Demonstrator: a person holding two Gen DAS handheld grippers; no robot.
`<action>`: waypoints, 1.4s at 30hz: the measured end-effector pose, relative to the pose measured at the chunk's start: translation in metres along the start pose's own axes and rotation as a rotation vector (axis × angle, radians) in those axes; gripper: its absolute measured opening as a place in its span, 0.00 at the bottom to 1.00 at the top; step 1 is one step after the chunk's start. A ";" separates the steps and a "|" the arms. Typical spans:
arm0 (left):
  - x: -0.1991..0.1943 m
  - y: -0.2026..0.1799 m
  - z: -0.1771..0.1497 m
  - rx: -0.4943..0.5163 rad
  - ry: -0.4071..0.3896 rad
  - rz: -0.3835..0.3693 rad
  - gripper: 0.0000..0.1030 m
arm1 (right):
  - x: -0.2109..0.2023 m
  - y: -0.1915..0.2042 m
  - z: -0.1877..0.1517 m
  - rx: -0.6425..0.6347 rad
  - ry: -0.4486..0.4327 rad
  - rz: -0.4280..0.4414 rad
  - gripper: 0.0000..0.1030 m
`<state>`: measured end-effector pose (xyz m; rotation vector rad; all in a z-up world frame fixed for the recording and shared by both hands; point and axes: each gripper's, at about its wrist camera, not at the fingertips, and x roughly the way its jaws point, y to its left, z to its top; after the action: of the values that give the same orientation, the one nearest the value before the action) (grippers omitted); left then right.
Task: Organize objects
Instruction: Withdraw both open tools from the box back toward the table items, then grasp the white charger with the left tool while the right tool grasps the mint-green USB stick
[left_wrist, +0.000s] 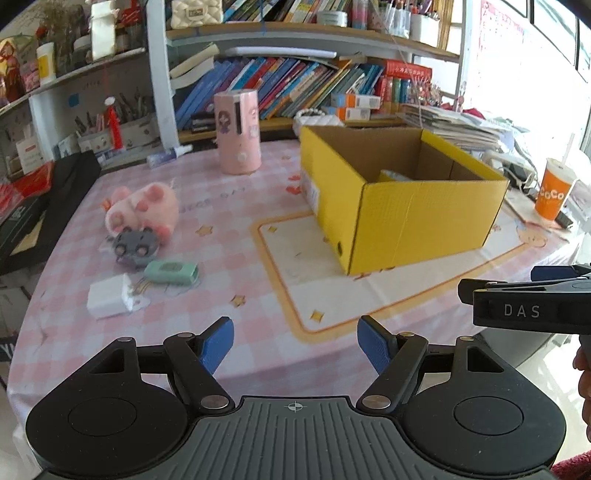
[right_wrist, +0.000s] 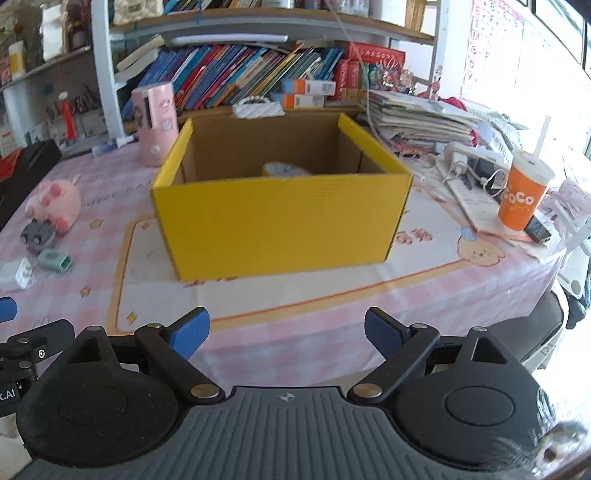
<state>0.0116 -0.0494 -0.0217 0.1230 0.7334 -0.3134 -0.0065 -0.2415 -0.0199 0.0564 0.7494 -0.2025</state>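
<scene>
An open yellow cardboard box (left_wrist: 406, 214) (right_wrist: 280, 225) stands on the pink checked tablecloth, with a pale item lying inside (right_wrist: 284, 170). Left of it lie a pink plush toy (left_wrist: 142, 206) (right_wrist: 55, 201), a small grey toy (left_wrist: 135, 249) (right_wrist: 37, 232), a mint green case (left_wrist: 171, 272) (right_wrist: 55, 261) and a white charger (left_wrist: 109, 297) (right_wrist: 16, 273). A pink cylinder (left_wrist: 238, 131) (right_wrist: 155, 122) stands behind. My left gripper (left_wrist: 295, 343) is open and empty above the table's near edge. My right gripper (right_wrist: 286, 334) is open and empty in front of the box; its side (left_wrist: 524, 302) shows in the left wrist view.
Shelves crammed with books (left_wrist: 295, 85) run behind the table. An orange cup with a straw (left_wrist: 554, 188) (right_wrist: 522, 195), a paper stack (right_wrist: 417, 118) and a power strip (right_wrist: 476, 162) crowd the right side. A black box (left_wrist: 44, 206) lies at the left edge.
</scene>
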 end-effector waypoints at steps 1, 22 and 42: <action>-0.001 0.003 -0.002 -0.003 0.004 0.004 0.73 | 0.000 0.004 -0.002 -0.004 0.006 0.005 0.88; -0.037 0.066 -0.034 -0.078 0.000 0.117 0.75 | -0.010 0.089 -0.019 -0.149 0.040 0.173 0.90; -0.042 0.103 -0.037 -0.144 -0.016 0.149 0.83 | -0.005 0.139 -0.010 -0.219 0.029 0.271 0.90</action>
<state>-0.0084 0.0663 -0.0208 0.0386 0.7245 -0.1193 0.0114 -0.1035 -0.0263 -0.0474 0.7810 0.1395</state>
